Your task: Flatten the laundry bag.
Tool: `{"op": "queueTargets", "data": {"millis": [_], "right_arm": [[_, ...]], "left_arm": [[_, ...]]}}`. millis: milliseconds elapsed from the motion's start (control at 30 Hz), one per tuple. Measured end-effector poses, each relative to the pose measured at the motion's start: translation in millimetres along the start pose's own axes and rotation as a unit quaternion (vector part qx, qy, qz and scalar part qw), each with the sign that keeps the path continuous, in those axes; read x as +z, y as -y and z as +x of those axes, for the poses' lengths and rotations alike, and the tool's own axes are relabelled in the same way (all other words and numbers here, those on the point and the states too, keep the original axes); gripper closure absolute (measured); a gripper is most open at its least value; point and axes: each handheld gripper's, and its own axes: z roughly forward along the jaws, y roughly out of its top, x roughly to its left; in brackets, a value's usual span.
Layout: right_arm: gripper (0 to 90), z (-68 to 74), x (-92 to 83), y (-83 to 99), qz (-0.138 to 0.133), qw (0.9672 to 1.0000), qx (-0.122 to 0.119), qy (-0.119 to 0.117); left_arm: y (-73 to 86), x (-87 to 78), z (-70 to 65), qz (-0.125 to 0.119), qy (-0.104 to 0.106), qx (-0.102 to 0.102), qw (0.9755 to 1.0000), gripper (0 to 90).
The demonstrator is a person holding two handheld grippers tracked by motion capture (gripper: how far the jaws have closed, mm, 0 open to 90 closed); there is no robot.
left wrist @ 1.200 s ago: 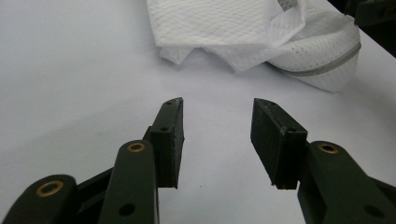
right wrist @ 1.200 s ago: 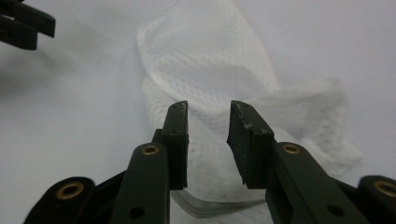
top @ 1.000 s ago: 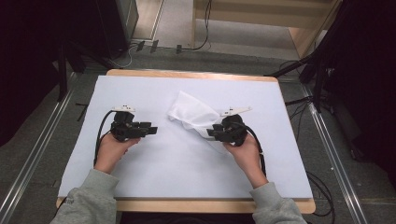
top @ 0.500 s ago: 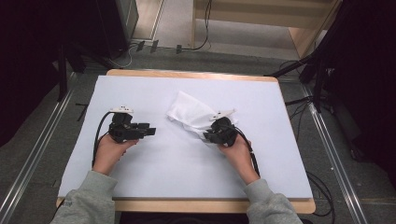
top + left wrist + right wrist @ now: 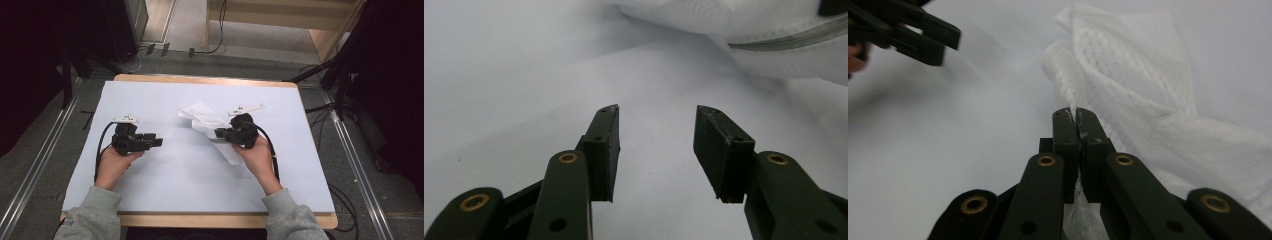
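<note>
A crumpled white mesh cloth (image 5: 204,116) lies mid-table on the pale blue sheet (image 5: 175,190). My right gripper (image 5: 218,133) has just been closing and is now shut on the cloth's near edge. In the right gripper view the two jaws pinch a fold of the cloth (image 5: 1133,85) at the right gripper's tips (image 5: 1077,116). My left gripper (image 5: 158,142) rests at the left of the sheet, pointing right toward the cloth. Its jaws stand open in the left gripper view, nothing between the fingertips (image 5: 656,142), with the cloth (image 5: 749,30) farther off.
The wooden table edge (image 5: 200,220) runs along the front. Metal rails (image 5: 30,175) flank the table on the floor. Cables and a wooden shelf (image 5: 280,20) lie beyond the far edge. Dark equipment stands at both sides.
The right gripper went left onto the cloth's edge and shut on it, then lifted slightly, pulling the cloth's near part up. The left hand stayed put.
</note>
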Motion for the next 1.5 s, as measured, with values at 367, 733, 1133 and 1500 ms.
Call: {"op": "queueTargets", "data": {"millis": [367, 733, 1133, 1500], "right_arm": [[88.4, 27.1, 13.1, -1.7, 0.009, 0.9983, -0.009, -0.057], [88.0, 12.2, 49.0, 15.2, 0.038, 0.9992, -0.012, -0.009], [82.6, -4.2, 60.6, 28.2, 0.062, 0.9980, 0.008, 0.006], [73.1, 1.4, 28.0, 20.9, 0.008, 0.9999, -0.007, 0.012]], "left_arm": [[1.3, -2.4, 1.2, -0.004, -0.002, -0.002, 1.0000, 53.5], [-0.7, 7.2, -3.0, 0.006, 0.005, 0.007, 0.9999, 51.1], [-7.1, 36.0, -18.7, 0.029, 0.028, 0.027, 0.9988, 50.3], [-15.2, 69.8, -31.1, 0.048, 0.042, 0.033, 0.9974, 48.4]]}}
